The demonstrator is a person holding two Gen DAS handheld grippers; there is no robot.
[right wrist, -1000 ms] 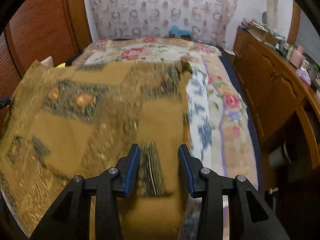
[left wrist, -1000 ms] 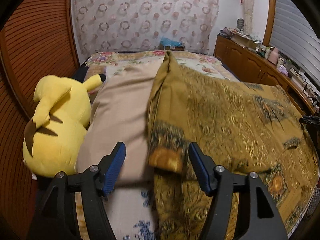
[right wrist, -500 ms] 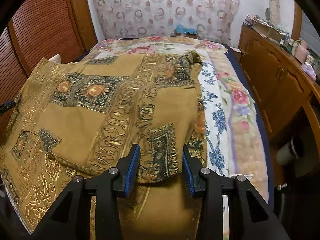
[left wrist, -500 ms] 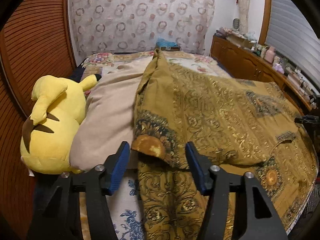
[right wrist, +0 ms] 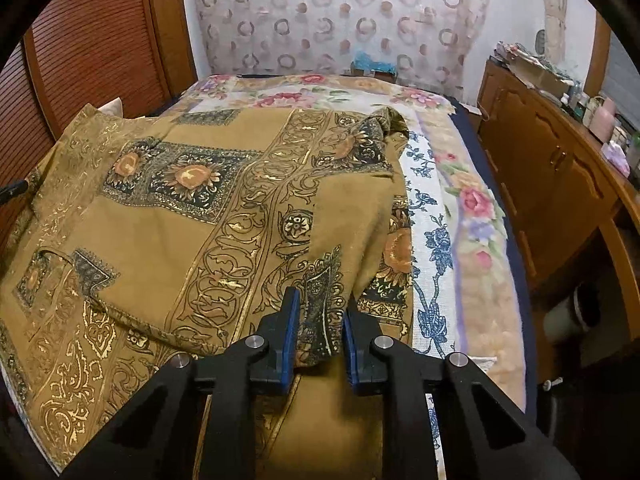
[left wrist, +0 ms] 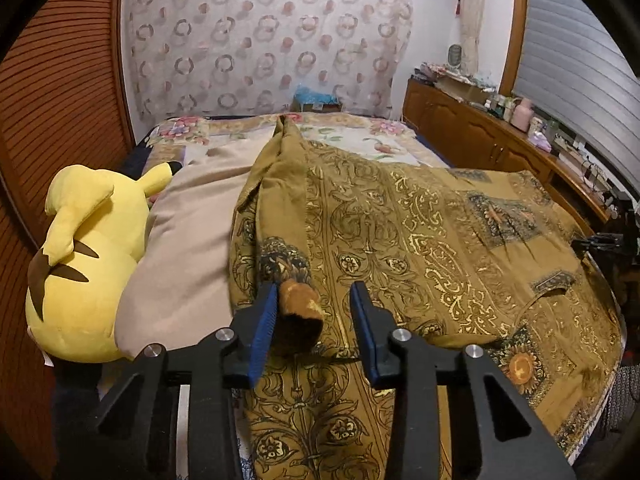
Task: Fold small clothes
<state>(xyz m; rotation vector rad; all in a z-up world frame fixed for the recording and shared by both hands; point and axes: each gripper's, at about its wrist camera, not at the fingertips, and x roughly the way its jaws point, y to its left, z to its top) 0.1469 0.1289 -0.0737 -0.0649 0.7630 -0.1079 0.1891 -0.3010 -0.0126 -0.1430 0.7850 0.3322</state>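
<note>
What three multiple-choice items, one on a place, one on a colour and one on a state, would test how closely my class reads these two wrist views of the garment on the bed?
1. Where does the yellow plush toy lie?
A. beside the beige pillow, by the wooden wall
B. on the wooden sideboard
C. on top of the garment

2. What is the main colour of the patterned garment?
A. navy blue
B. golden brown
C. white

3. What lies between the jaws of the left gripper?
A. nothing
B. the toy's ear
C. a bunched corner of the garment

Answers:
1 A: the toy leans against the pillow's left side.
2 B: golden brown cloth with dark ornaments fills both views.
3 C: a rolled corner sits against the left pad while the jaws are closing; the right gripper likewise is closing over a fold.
</note>
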